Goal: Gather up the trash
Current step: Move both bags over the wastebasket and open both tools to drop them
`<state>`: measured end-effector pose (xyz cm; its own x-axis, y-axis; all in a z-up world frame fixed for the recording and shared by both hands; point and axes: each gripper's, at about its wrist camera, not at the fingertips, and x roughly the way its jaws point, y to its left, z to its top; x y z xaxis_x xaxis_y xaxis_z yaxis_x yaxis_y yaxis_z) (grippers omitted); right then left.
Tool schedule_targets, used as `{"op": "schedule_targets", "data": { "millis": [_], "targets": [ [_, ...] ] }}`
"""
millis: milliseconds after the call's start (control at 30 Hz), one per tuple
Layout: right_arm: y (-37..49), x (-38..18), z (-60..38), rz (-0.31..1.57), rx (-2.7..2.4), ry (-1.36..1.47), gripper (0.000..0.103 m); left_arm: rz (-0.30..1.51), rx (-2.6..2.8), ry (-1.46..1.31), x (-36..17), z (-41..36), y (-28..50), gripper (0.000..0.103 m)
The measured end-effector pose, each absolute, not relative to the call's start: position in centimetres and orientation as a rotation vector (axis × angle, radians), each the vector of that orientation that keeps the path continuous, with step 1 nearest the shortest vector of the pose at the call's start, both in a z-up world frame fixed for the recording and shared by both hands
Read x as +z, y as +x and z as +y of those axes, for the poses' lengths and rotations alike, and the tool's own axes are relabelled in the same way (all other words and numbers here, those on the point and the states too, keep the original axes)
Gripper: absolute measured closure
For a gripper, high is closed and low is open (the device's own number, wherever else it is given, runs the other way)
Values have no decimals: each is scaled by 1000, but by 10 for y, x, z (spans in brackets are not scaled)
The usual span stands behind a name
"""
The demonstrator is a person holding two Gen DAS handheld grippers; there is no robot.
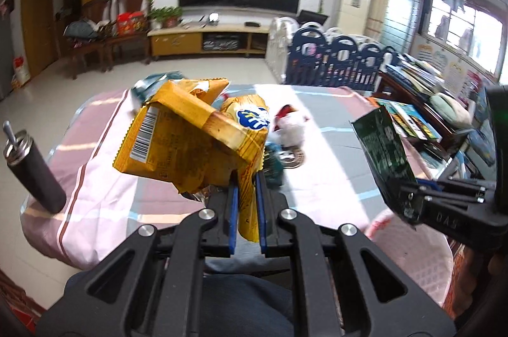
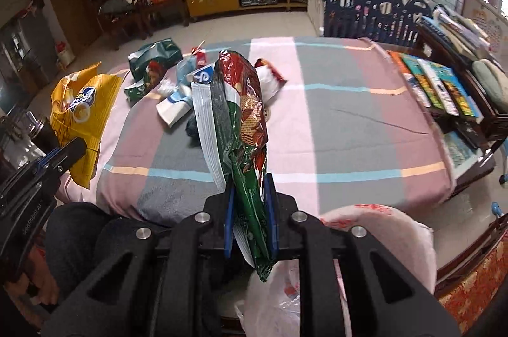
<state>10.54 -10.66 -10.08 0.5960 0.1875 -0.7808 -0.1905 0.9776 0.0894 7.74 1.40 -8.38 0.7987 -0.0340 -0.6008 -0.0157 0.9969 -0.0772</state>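
My left gripper is shut on a crumpled yellow snack bag and holds it above the near edge of the table; the bag also shows in the right wrist view. My right gripper is shut on a green and red snack bag, held upright above the table's near edge; it shows in the left wrist view too. More wrappers lie on the checked tablecloth: a green bag, white and blue packets and a red and white wrapper.
A white plastic bag hangs just below the right gripper. A dark metal flask stands at the table's left edge. A side table with books is to the right. Blue and white playpen panels stand beyond the table.
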Motion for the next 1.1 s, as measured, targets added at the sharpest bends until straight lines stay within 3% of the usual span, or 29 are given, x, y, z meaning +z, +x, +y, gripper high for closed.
{"op": "schedule_targets", "data": {
  "millis": [467,867,967,1033,1100],
  "targets": [
    [57,-101,-204,932,-4,11,85,693,-329,-44,-83,-70,50,92],
    [27,-120,-272,956,-114,117,85,943,-747,36,-153,-163,41,92],
    [26,-124,-278,959,-114,130,85,1006,-826,66,-171,-180,38,87],
    [26,-128,-283,965,-112,146,85,1038,-844,81,-182,-187,38,76],
    [25,-131,-285,973,-109,153,85,1055,-840,74,-187,-186,37,55]
  ]
}}
